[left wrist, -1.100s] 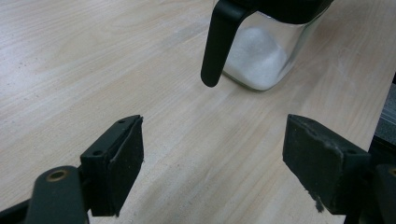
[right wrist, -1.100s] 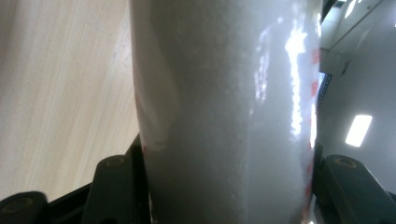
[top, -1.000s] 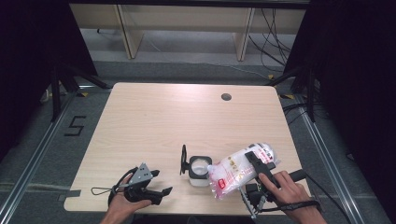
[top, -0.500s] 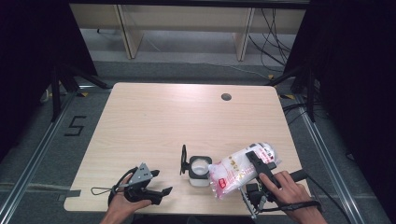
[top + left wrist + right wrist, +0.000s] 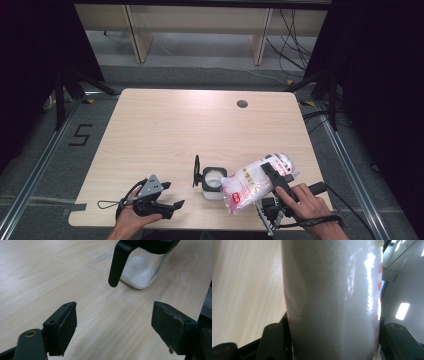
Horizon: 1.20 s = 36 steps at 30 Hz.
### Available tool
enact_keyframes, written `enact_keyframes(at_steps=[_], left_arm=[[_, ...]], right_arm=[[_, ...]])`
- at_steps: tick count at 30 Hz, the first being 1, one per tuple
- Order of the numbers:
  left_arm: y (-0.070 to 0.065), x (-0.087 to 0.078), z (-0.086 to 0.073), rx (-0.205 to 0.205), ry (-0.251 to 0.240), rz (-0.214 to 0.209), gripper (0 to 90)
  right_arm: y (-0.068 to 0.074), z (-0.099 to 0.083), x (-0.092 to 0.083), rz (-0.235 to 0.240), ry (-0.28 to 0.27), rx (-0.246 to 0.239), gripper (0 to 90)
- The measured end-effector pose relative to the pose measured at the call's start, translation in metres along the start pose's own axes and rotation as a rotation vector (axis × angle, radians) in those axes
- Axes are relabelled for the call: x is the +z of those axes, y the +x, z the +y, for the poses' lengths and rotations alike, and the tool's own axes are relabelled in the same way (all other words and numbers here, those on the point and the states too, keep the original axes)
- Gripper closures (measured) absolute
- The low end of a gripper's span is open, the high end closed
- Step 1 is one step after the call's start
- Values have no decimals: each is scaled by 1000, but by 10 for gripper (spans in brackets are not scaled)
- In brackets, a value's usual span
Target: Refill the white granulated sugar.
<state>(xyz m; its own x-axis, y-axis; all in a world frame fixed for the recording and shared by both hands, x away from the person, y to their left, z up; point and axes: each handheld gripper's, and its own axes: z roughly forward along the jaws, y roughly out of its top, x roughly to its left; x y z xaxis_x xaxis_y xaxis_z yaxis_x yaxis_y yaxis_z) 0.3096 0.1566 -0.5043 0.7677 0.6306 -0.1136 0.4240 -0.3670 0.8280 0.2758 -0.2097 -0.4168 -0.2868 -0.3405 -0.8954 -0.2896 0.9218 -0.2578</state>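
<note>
High view: wooden table (image 5: 165, 130), round grommet hole (image 5: 242, 104) near the far right edge. Right gripper (image 5: 272, 175) at the near right corner, jaws clamped across a clear plastic bag (image 5: 252, 182) of white granules with red print, bag tilted, low end pointing left and down toward a small glass jar (image 5: 212, 184). Bag mouth sits over or touching the jar's near right rim; can't tell which. Jar has a black collar, and its black flip lid (image 5: 196, 171) stands open on the left side. Jar sits between the two grippers, near the front edge. Left gripper (image 5: 172, 205) is at the near left, low over the table, pointing right toward the jar, well apart from it, nothing between the jaws. Cable loop (image 5: 107, 204) trails left of it. Floor beyond: a "5" mark (image 5: 80, 135), shelf legs, loose cables.

Left gripper view: both black jaws spread wide, empty, bare wood between them. Jar (image 5: 142, 270) ahead, upper middle, some white granules in the bottom. The hanging lid (image 5: 118, 262) is on the near side, in front of the glass.

Right gripper view: bag (image 5: 332, 300) pressed between the two jaws, very close, blocks nearly everything ahead. Strip of table (image 5: 244, 290) at left.
</note>
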Motion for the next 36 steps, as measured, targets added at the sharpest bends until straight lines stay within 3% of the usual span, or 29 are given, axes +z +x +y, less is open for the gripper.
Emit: enact_keyframes(at_steps=[1,4,6,7,8,9,10,11,12,16,18,20,21,22,23,24,25,26,28,30,33,35,36], left_arm=[[1,-1,0,15,8,2,201],[0,0,0,-6,-2,4,201],[0,0,0,-7,-1,2,201],[0,0,0,-6,-2,1,201],[0,0,0,-9,4,3,201],[0,0,0,-13,-3,3,201],[0,0,0,-12,3,4,201],[0,0,0,-7,0,3,201],[0,0,0,-4,1,1,201],[0,0,0,-7,-3,2,201],[0,0,0,-14,-2,2,201],[0,0,0,-24,-5,1,201],[-1,0,0,-30,-6,1,201],[-1,0,0,-30,-10,-1,201],[0,0,0,-28,-8,0,201],[0,0,0,-25,-7,2,201],[0,0,0,-28,-9,0,201],[-1,0,0,-31,-9,-1,201],[0,0,0,-29,-9,0,201],[0,0,0,-24,-12,1,201],[0,0,0,-24,-7,1,201],[-1,0,0,-29,-6,3,201],[-1,0,0,-22,-6,2,201]], right_arm=[[0,0,0,-6,-4,-6,447],[2,-2,0,-24,-10,17,448],[0,-2,2,-32,-14,-3,448],[1,-2,1,-24,-8,19,448],[7,-2,0,-16,9,103,448],[1,-3,2,-24,-16,1,448],[-2,-2,2,-24,-23,-38,448],[2,-1,0,2,6,31,448],[0,-1,0,-4,-5,6,448],[-1,0,0,-5,3,-4,448],[1,-1,-1,-3,6,27,448],[0,-1,0,-38,-16,30,448],[-2,-1,0,-35,-16,-11,448],[2,0,-2,-22,3,60,448],[-2,0,-3,-11,1,9,448],[-2,0,-3,-6,3,10,448],[1,0,-3,-19,8,44,448],[1,0,-2,-19,5,39,448],[-4,0,-2,-16,-3,-15,448],[-3,-1,0,-38,-12,-30,448],[2,0,-1,-26,-4,34,448],[-2,2,-1,-27,-15,-25,449],[-1,2,-1,-17,-6,-12,449]])
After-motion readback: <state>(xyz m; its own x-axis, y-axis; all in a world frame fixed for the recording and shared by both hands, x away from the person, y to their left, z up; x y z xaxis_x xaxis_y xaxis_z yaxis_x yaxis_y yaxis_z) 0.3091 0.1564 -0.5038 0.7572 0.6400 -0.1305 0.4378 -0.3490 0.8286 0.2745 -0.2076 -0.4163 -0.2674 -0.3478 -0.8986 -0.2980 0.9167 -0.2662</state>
